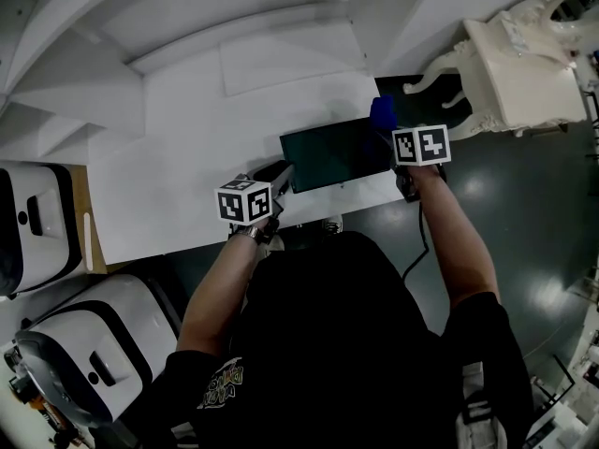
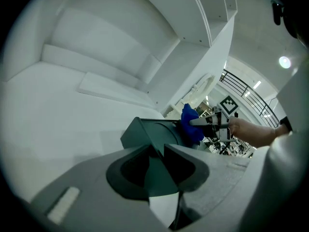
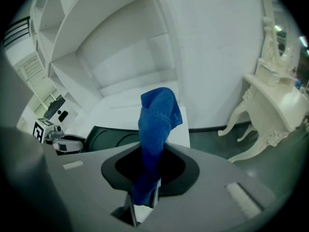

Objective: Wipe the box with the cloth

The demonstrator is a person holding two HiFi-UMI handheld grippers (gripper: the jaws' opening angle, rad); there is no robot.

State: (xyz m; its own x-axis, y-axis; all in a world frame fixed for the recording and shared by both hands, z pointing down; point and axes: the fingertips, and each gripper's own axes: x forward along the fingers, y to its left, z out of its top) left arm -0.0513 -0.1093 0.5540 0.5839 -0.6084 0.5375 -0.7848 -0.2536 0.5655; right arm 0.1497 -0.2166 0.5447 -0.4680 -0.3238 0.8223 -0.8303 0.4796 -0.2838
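Left gripper (image 2: 161,151) clamps the box (image 1: 337,152) corner: brace there. Right gripper (image 3: 150,180) pinches the cloth (image 3: 157,115). Press its free end flat on the box ahead.

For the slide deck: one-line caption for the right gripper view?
Right gripper clamps a blue cloth near the dark box on a white surface.

The blue cloth (image 3: 155,124) looks like soft, rough terry fabric. The dark green box (image 1: 335,154) has a smooth, hard-looking surface. The white table (image 1: 187,176) is smooth and matt, and the dark floor (image 1: 524,213) is glossy.
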